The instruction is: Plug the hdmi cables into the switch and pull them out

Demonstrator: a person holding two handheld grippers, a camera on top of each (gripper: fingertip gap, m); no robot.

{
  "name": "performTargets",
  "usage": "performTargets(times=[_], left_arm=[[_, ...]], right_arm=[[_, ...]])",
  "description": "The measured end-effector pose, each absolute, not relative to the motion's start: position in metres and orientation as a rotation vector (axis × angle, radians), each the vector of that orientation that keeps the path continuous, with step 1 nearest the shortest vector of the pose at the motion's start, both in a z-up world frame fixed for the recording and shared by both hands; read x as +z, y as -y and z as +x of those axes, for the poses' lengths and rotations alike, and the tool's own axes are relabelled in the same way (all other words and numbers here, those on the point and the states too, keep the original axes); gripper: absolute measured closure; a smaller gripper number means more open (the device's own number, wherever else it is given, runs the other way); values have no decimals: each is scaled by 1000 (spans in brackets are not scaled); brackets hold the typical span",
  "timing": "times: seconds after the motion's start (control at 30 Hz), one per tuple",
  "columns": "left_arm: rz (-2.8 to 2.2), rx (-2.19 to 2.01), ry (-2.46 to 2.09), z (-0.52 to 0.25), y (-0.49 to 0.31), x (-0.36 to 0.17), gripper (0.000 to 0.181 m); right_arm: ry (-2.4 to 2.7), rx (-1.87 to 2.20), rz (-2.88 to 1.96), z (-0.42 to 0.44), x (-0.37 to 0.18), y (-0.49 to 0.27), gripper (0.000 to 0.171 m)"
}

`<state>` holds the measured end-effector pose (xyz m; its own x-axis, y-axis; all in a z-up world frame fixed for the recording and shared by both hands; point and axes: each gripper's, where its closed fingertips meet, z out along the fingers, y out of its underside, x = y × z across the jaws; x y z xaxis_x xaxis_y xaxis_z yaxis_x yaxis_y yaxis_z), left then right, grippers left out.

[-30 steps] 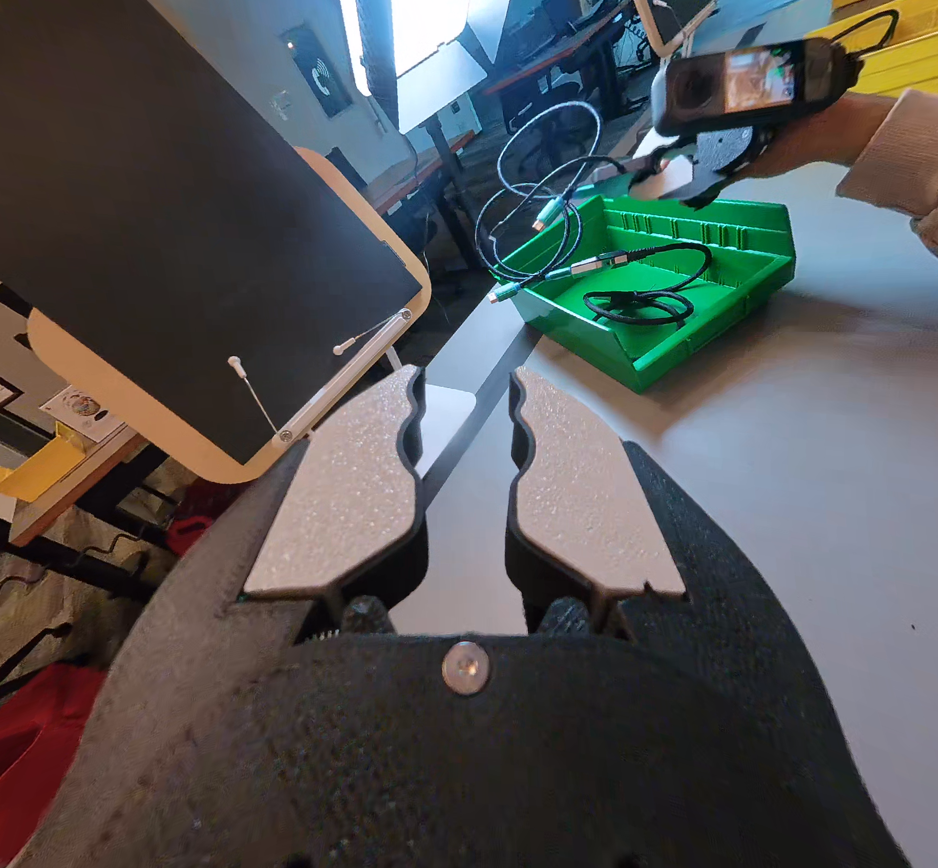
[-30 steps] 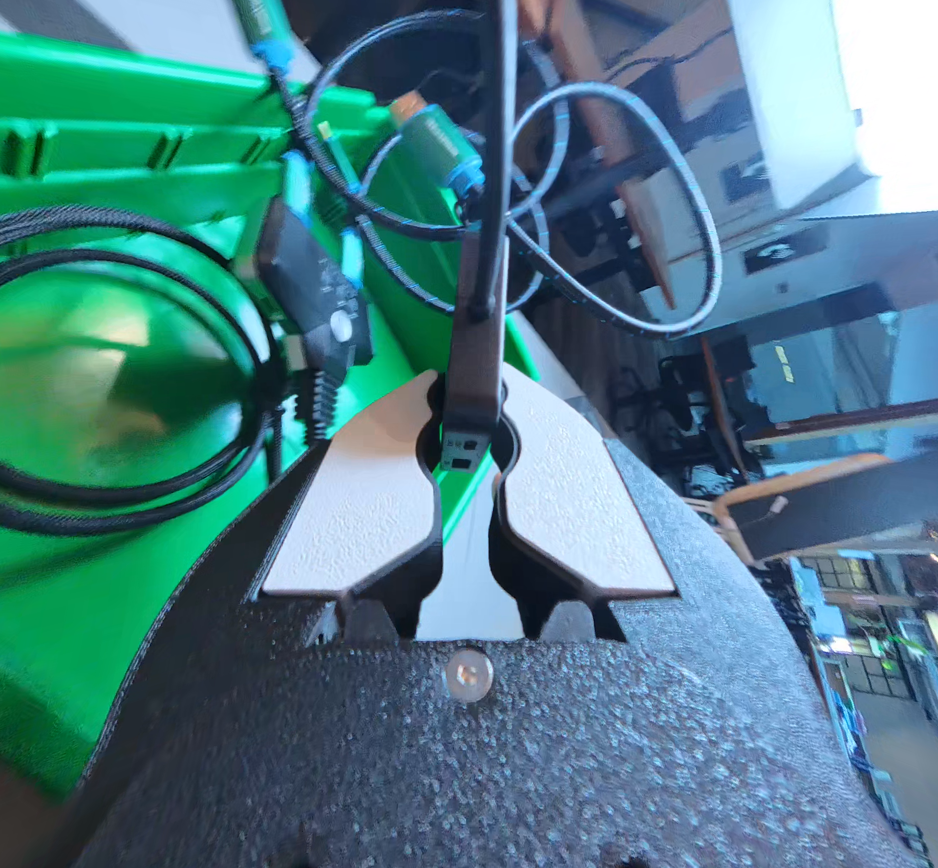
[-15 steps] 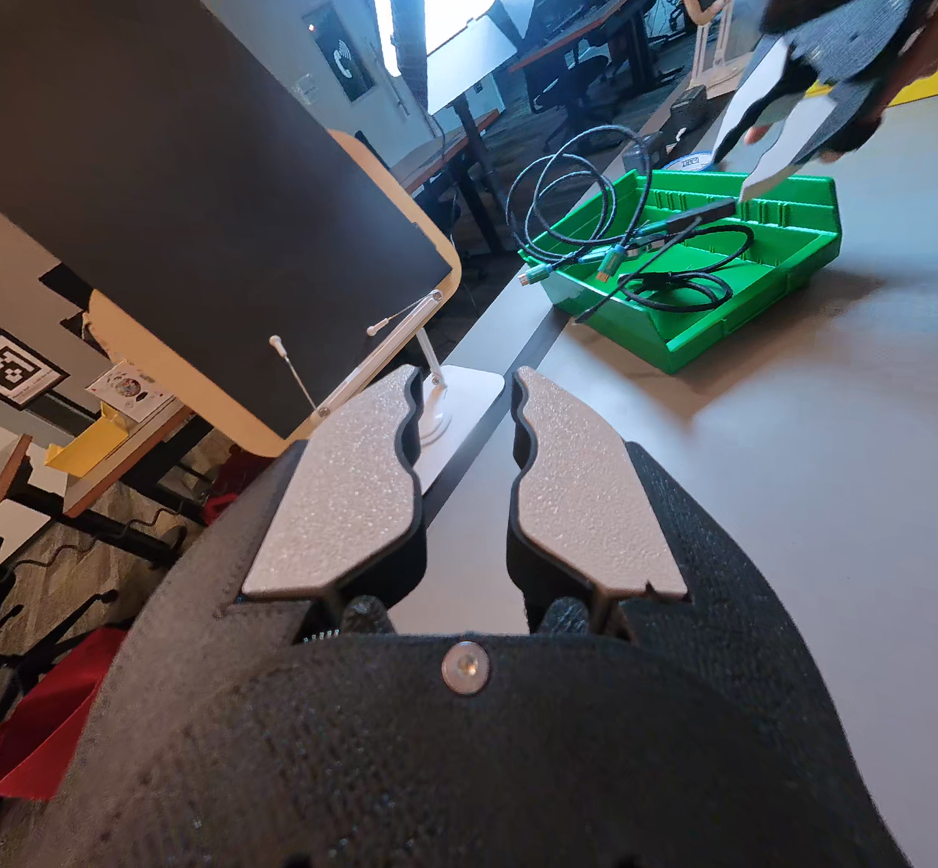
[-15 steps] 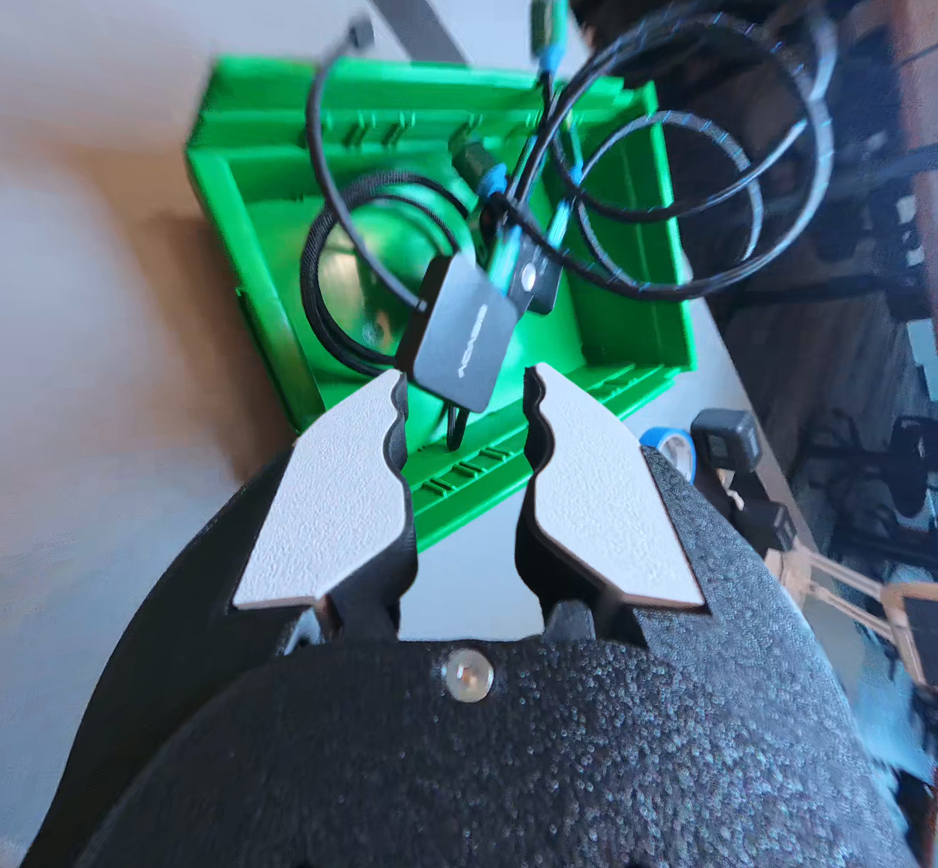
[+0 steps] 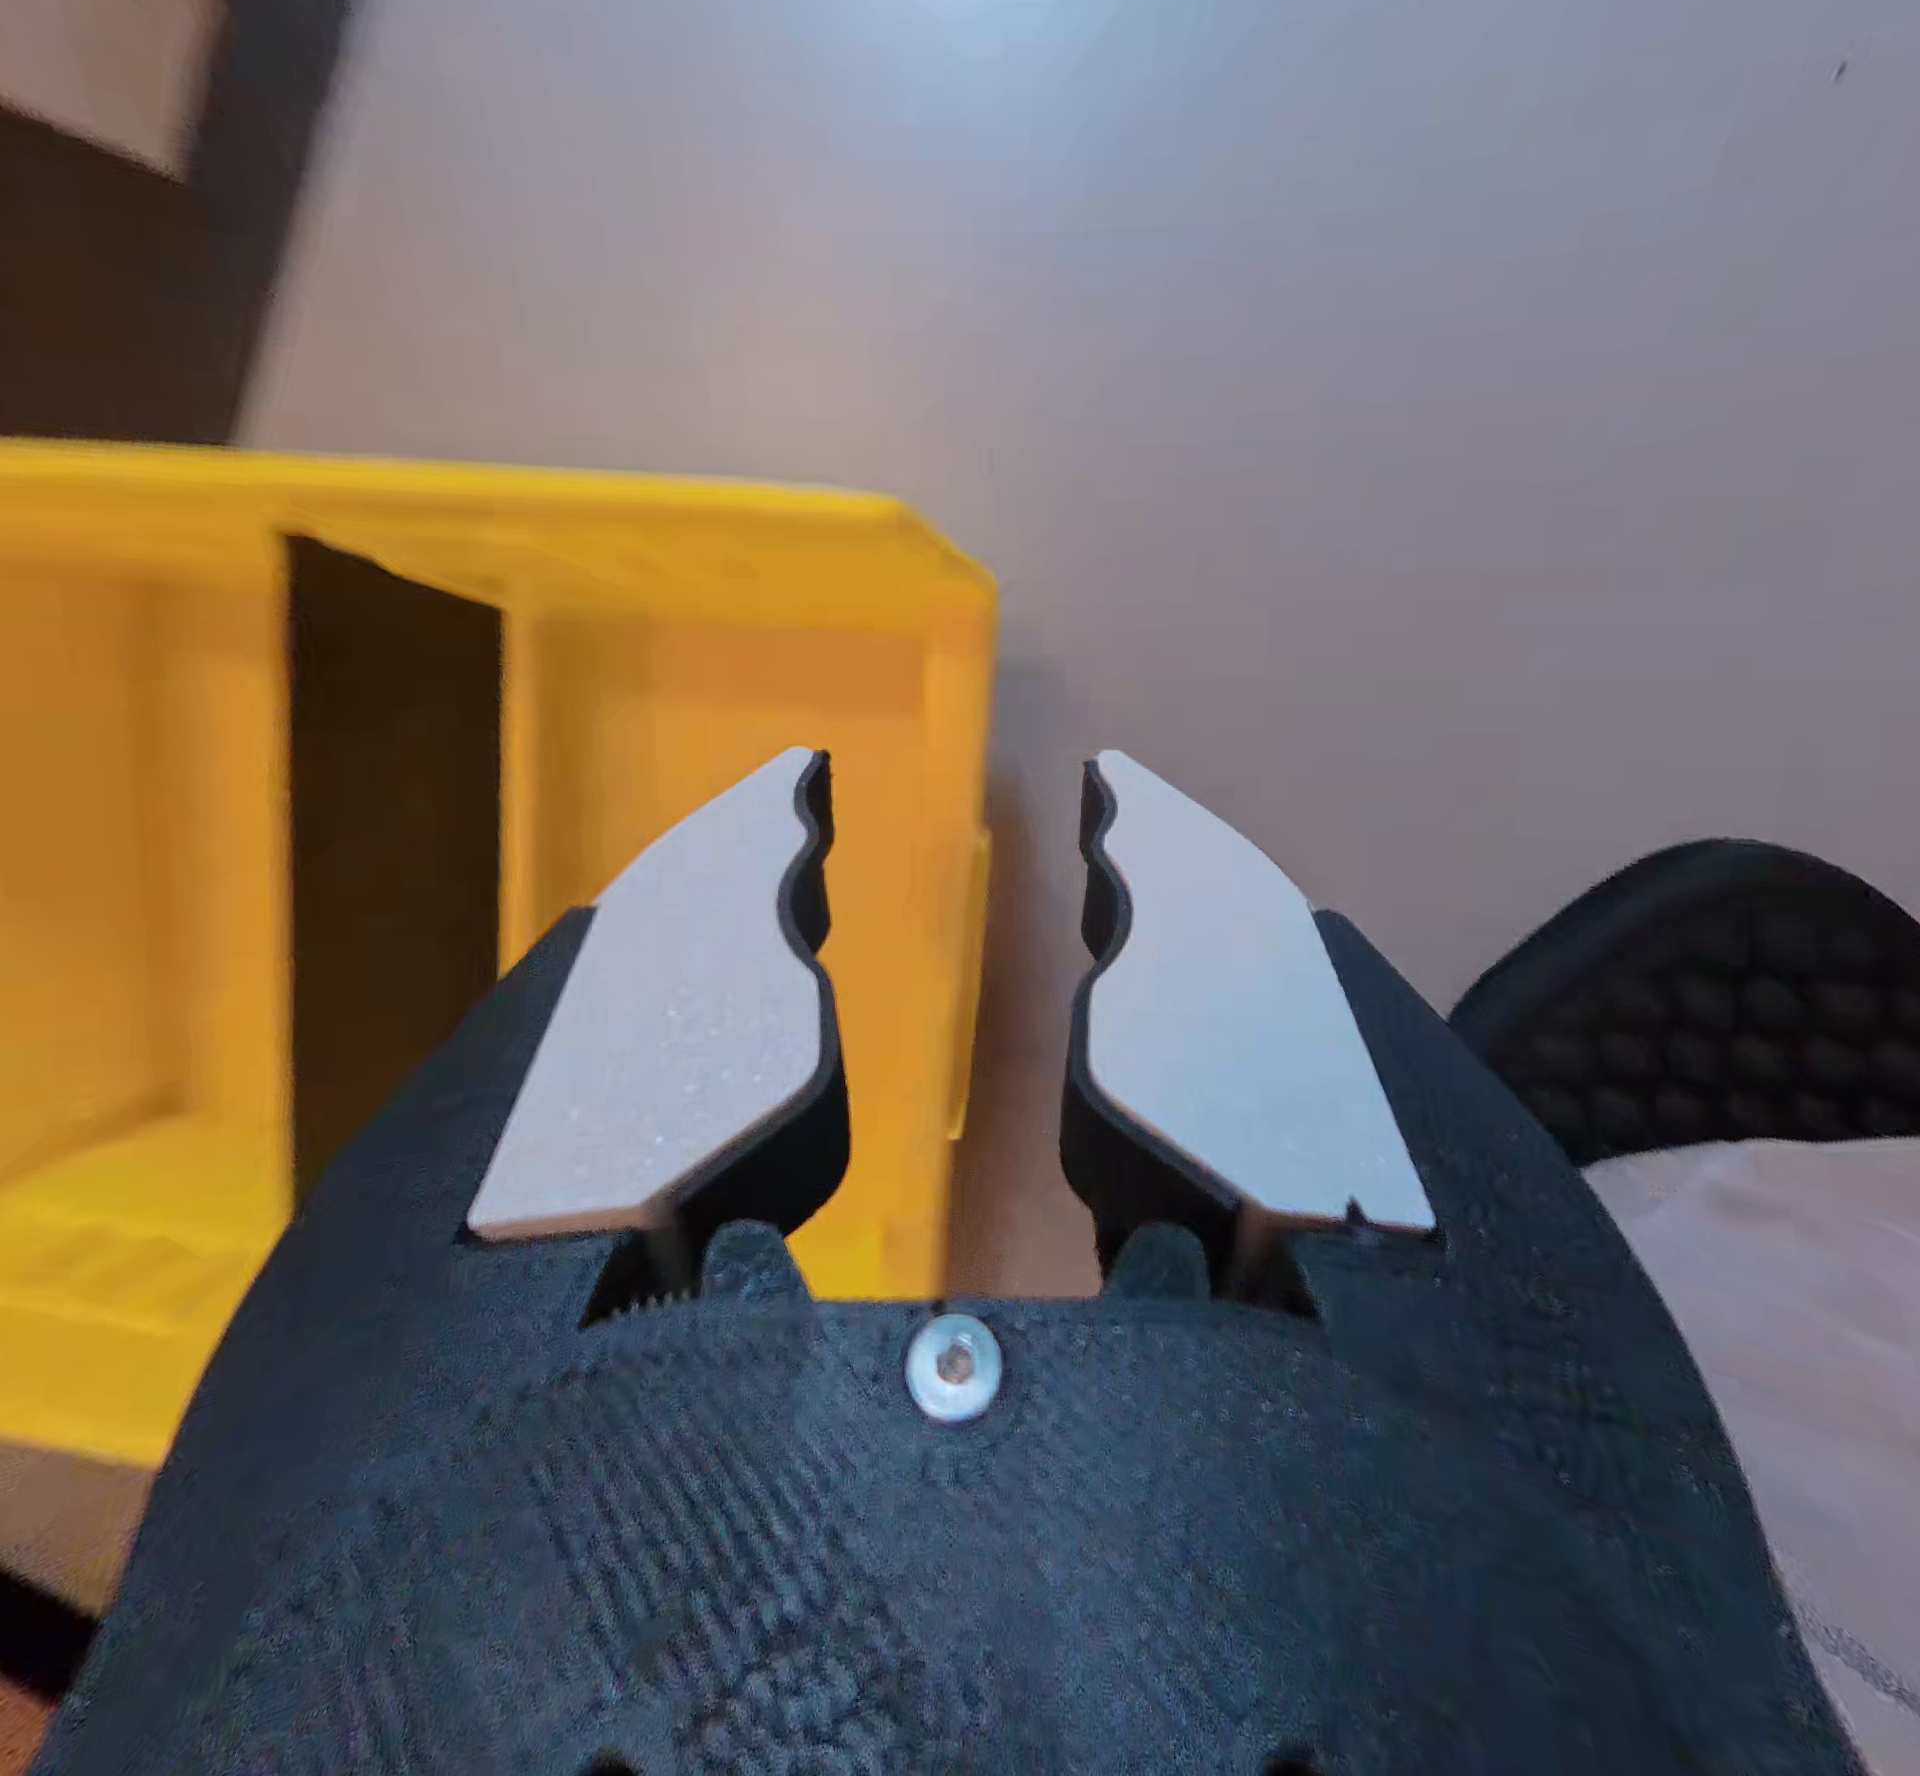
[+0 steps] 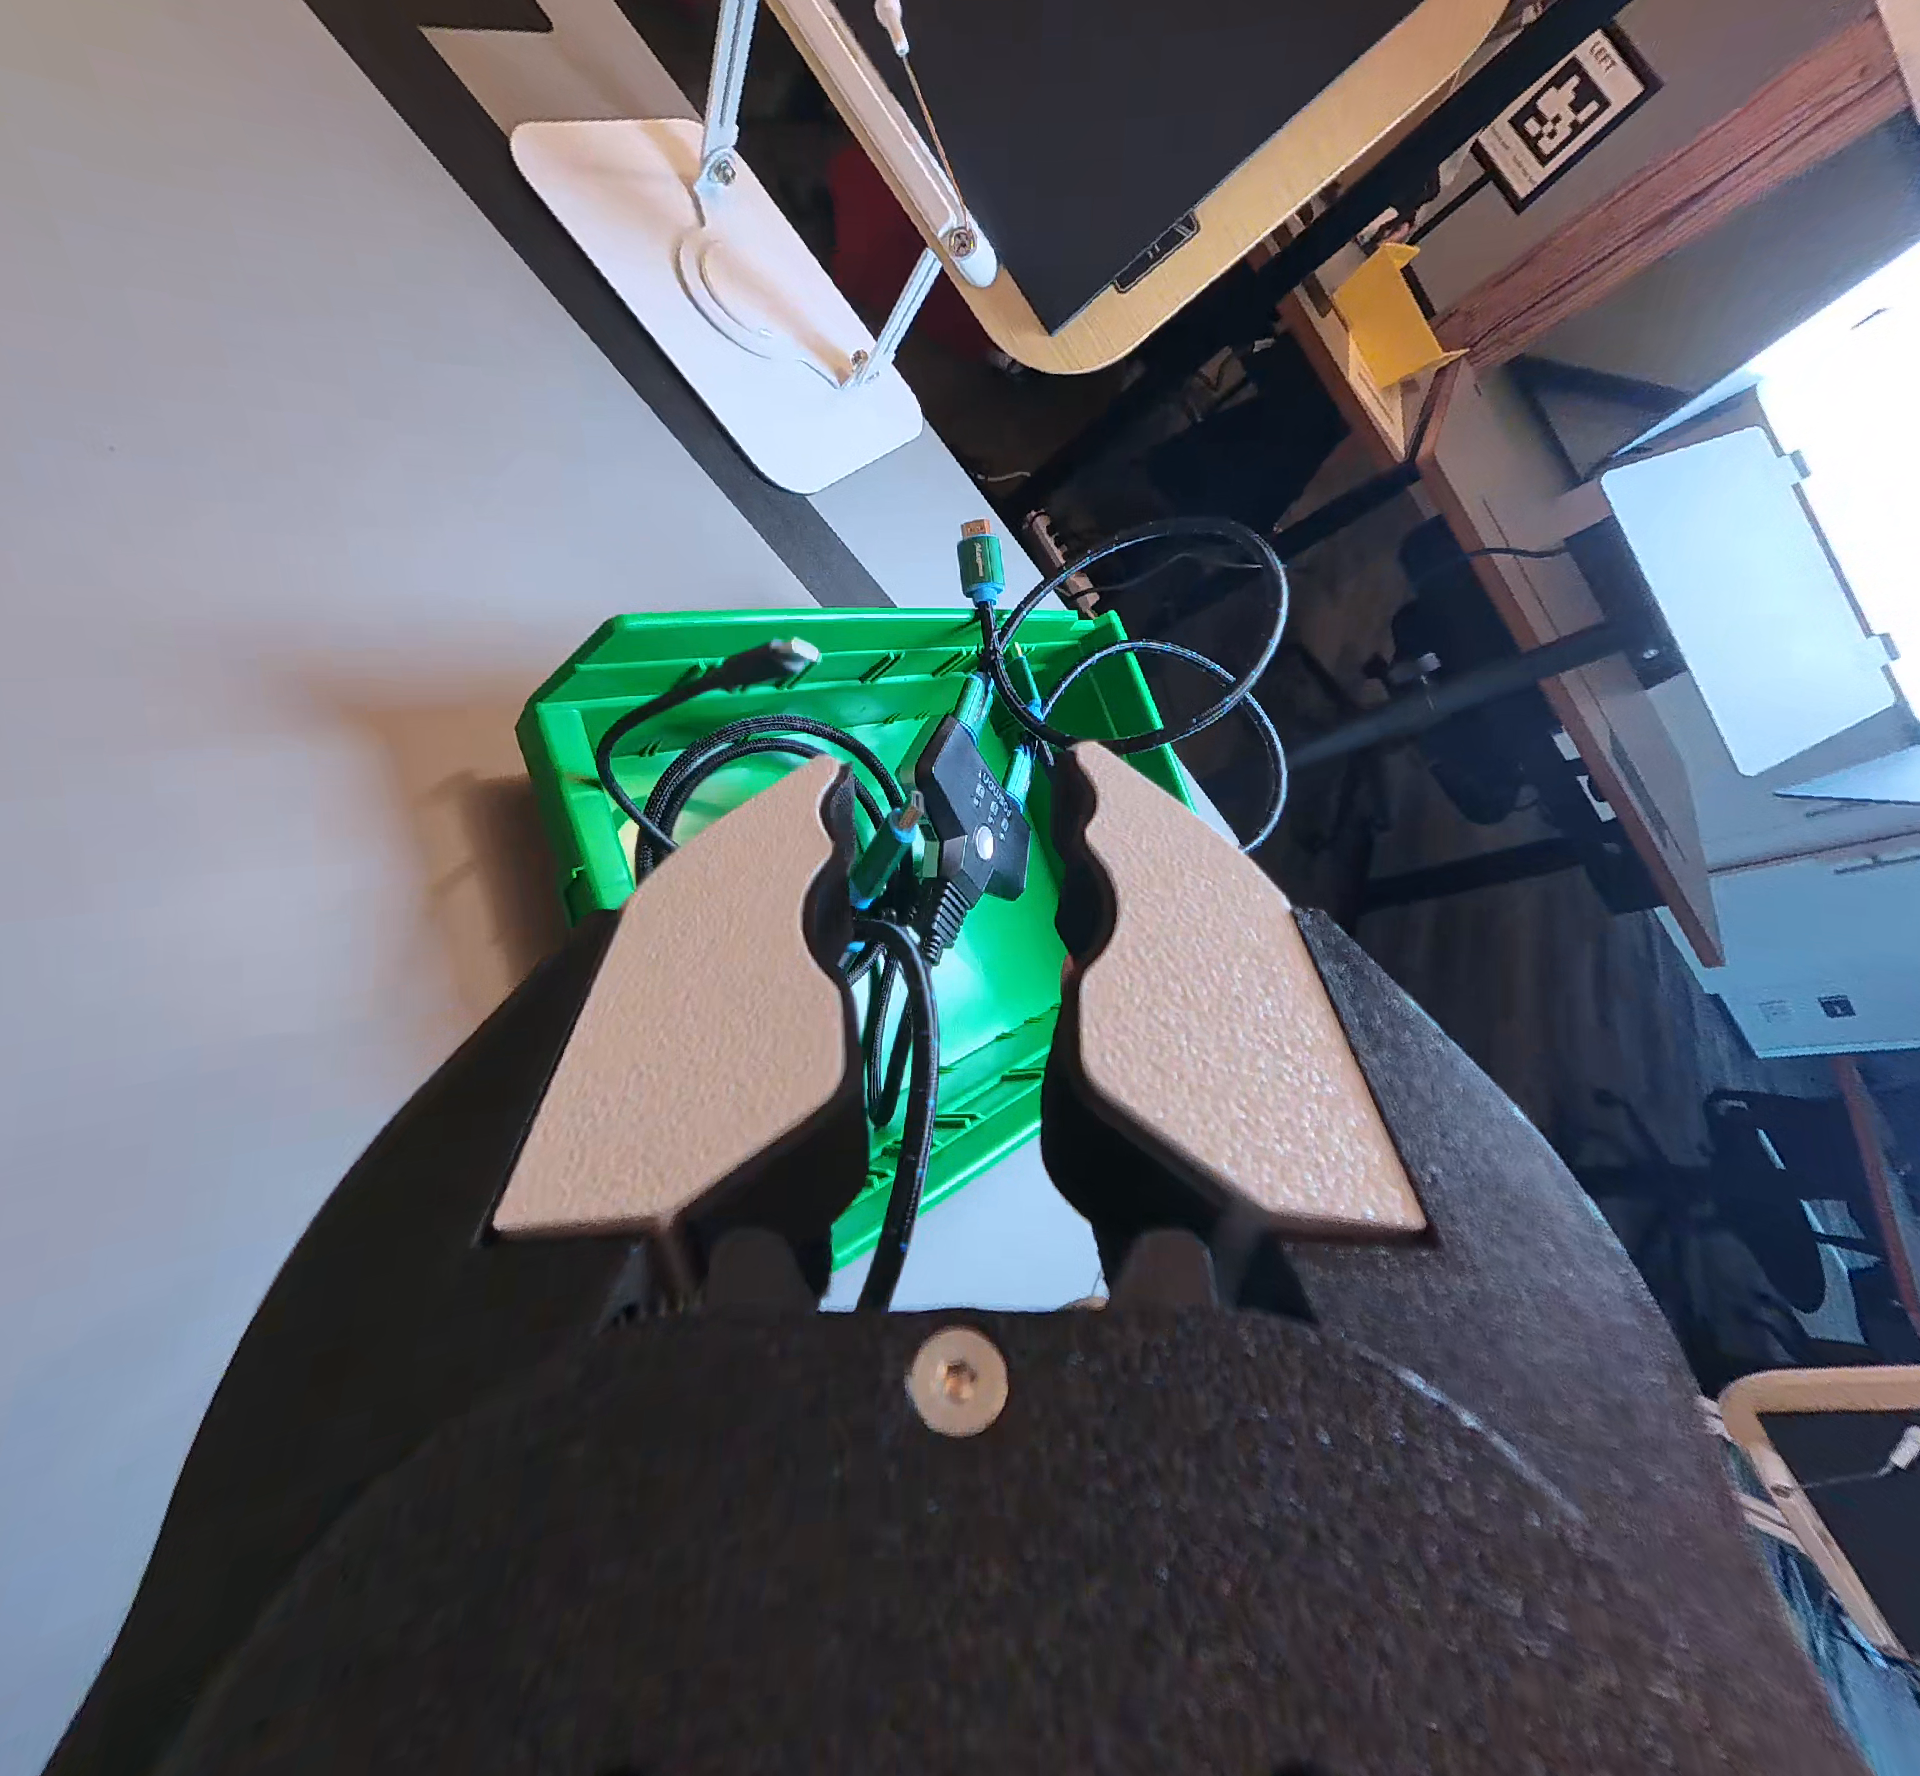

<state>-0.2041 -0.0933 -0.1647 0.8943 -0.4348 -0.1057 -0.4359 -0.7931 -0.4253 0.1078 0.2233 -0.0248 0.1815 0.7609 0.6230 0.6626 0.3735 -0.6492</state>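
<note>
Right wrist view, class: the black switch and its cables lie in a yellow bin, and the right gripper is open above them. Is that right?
Not quite. The right wrist view shows the black switch and cables in a green bin, not a yellow one. The right gripper is open above them.

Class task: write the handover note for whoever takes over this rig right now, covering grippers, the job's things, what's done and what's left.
Left gripper: open, empty, facing a yellow bin; no cables in its view.
Right gripper: open, empty, above the green bin.
In the green bin: the black switch and the coiled HDMI cables; one green plug sticks out past the rim.
Done: cannot tell how many plug cycles.
Left: nothing is held; regrasp before any further plugging.
</note>
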Motion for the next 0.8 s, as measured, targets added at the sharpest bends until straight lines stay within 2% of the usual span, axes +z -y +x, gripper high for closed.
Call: performTargets(times=[0.03, 0.13, 0.17, 0.2, 0.27, 0.37, 0.53, 0.7, 0.8], left_arm=[[-2677, -49, -610, -208, 97, -181, 131], [-2833, -131, -623, -213, 100, -225, 127], [-2876, -125, -647, -215, 98, -237, 137], [-2908, -110, -681, -215, 94, -245, 156], [-2906, -55, -767, -210, 84, -250, 160], [-2869, 4, -874, -190, 66, -246, 157], [-2781, 166, -1174, -149, 41, -246, 156], [-2427, 280, -1341, -112, -7, -235, 153], [-2326, 357, -1245, -116, -26, -214, 147]], right_arm=[[1525, 100, -1334, 108, -26, -224, 135], [1533, 93, -1325, 105, -27, -223, 138], [1534, 96, -1322, 104, -27, -222, 138], [1536, 97, -1321, 104, -27, -222, 139], [1548, 92, -1327, 103, -31, -223, 139], [1619, 75, -1360, 103, -47, -223, 140], [2043, 10, -1507, 112, -127, -198, 141], [2195, -78, -1619, 102, -176, -199, 146], [2204, -193, -1675, 99, -201, -215, 129]])
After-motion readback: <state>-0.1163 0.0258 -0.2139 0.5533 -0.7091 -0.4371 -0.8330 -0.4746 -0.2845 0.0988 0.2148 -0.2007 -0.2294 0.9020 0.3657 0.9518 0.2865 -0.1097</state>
